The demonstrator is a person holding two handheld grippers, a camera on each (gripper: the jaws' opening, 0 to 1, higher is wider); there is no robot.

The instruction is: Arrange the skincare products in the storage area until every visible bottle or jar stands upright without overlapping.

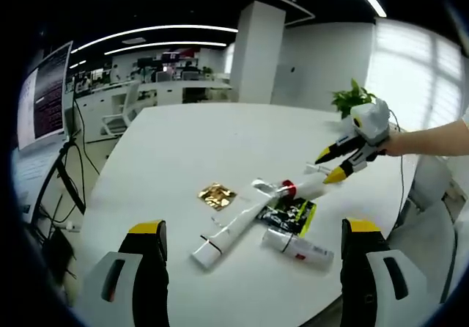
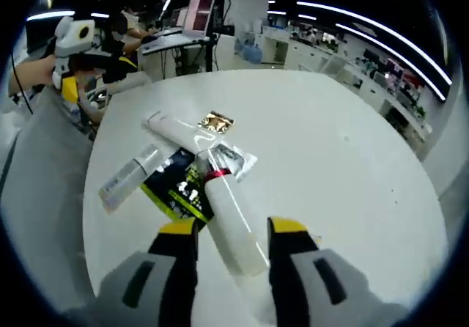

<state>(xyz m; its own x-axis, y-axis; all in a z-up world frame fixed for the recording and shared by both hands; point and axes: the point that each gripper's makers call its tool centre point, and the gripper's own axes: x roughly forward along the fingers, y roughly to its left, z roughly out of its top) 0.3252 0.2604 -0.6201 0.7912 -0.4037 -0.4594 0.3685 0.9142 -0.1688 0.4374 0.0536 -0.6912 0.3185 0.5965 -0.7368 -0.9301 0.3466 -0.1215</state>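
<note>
Right gripper view has the right gripper (image 2: 232, 233) parted around a white bottle (image 2: 233, 221) lying flat on the table (image 2: 344, 144), not yet clamped. Nearby lie a long tube (image 2: 182, 134), a small bottle (image 2: 130, 174) and a black sachet (image 2: 178, 186) (all overlapping). The left gripper (image 1: 253, 233) hovers open; next, I judge, squeeze the bottle and tip it upright.
</note>
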